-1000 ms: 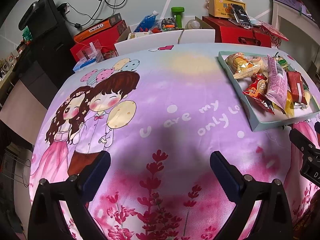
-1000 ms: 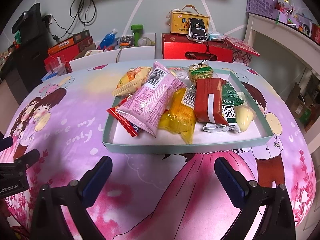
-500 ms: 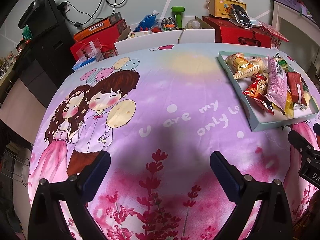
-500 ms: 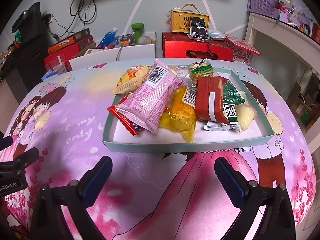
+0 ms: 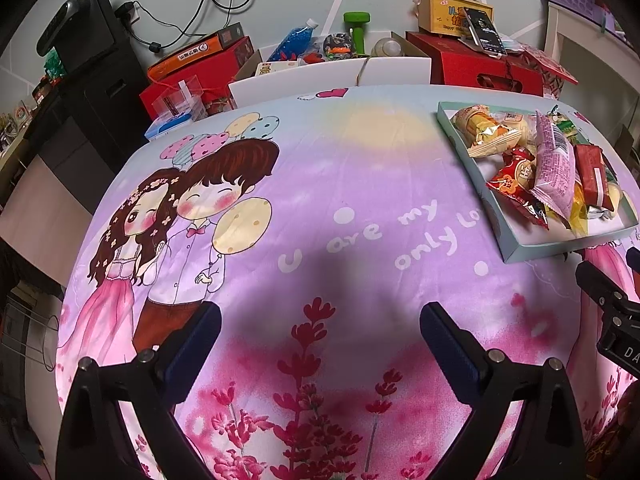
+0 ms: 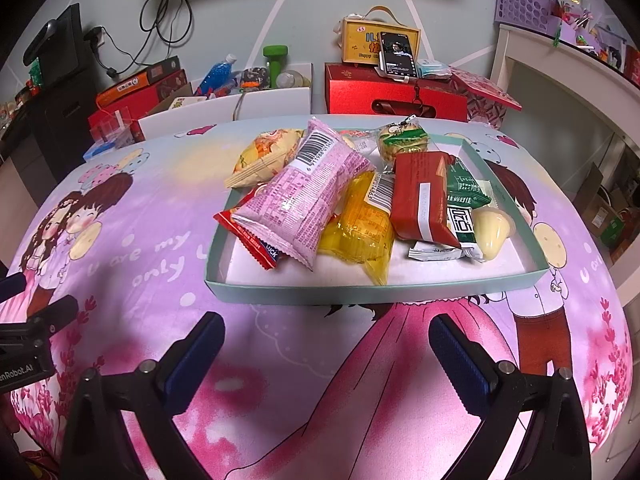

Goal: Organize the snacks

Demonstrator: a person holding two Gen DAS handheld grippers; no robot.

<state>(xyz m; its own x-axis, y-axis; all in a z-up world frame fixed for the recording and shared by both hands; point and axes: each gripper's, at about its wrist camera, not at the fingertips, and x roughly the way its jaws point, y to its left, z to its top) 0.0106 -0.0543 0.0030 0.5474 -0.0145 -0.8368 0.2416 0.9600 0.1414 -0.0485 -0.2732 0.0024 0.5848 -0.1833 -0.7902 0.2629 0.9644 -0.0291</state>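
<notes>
Both hand-held grippers, left point(image 5: 320, 330) and right point(image 6: 326, 338), released, empty, near the tray point(image 6: 360, 292). Risk: the overhanging pink packet point(image 6: 308, 196) may slide off if neighbours are disturbed.

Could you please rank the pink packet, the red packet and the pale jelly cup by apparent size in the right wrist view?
1. pink packet
2. red packet
3. pale jelly cup

Tablecloth point(image 6: 160, 280): purple-to-pink, cartoon couple print, white lettering, magenta flowers. Tray point(image 6: 376, 292): pale teal walls, white floor. In tray: pink packet point(image 6: 308, 196) with barcode at centre-left; yellow packet point(image 6: 360, 228) beside it; red packet point(image 6: 420, 196) right of centre; green-white packet point(image 6: 464, 196) further right. Gripper pads point(image 6: 196, 356): blue.
</notes>
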